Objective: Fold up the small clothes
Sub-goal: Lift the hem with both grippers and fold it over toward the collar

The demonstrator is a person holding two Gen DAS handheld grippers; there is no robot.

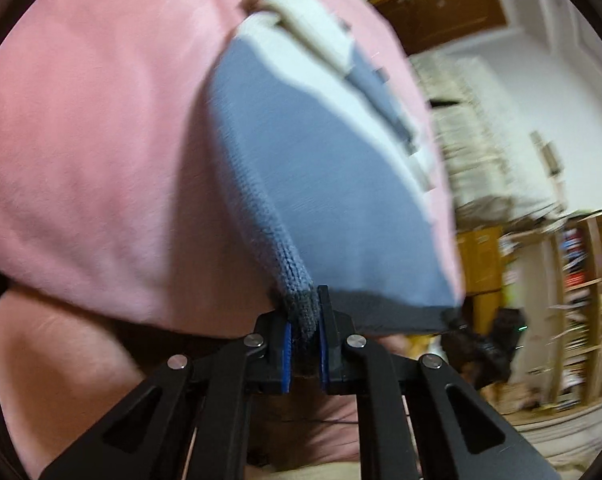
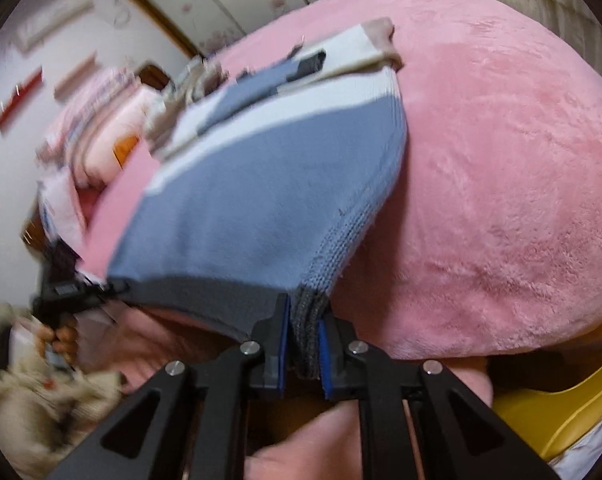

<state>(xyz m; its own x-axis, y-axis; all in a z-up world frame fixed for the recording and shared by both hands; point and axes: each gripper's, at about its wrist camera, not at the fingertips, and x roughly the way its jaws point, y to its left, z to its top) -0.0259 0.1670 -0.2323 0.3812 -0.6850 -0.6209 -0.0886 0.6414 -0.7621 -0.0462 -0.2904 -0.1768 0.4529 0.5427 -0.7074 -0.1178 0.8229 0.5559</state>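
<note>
Blue-grey and white knitted garment (image 1: 321, 184) spread mid-frame over pink plush blanket (image 1: 93, 152), dark hem lifted at lower centre. Left tool (image 1: 305, 320) clenched on one hem corner; right tool (image 2: 303, 332) clenched on the other. Yellow object (image 2: 557, 412) lower right.

You have: knit garment (image 1: 321, 208) x1, blue-grey and white | pink blanket (image 1: 93, 140) x1 | tools x2, left tool (image 1: 305, 320), right tool (image 2: 305, 332) | yellow item (image 2: 561, 412) x1
</note>
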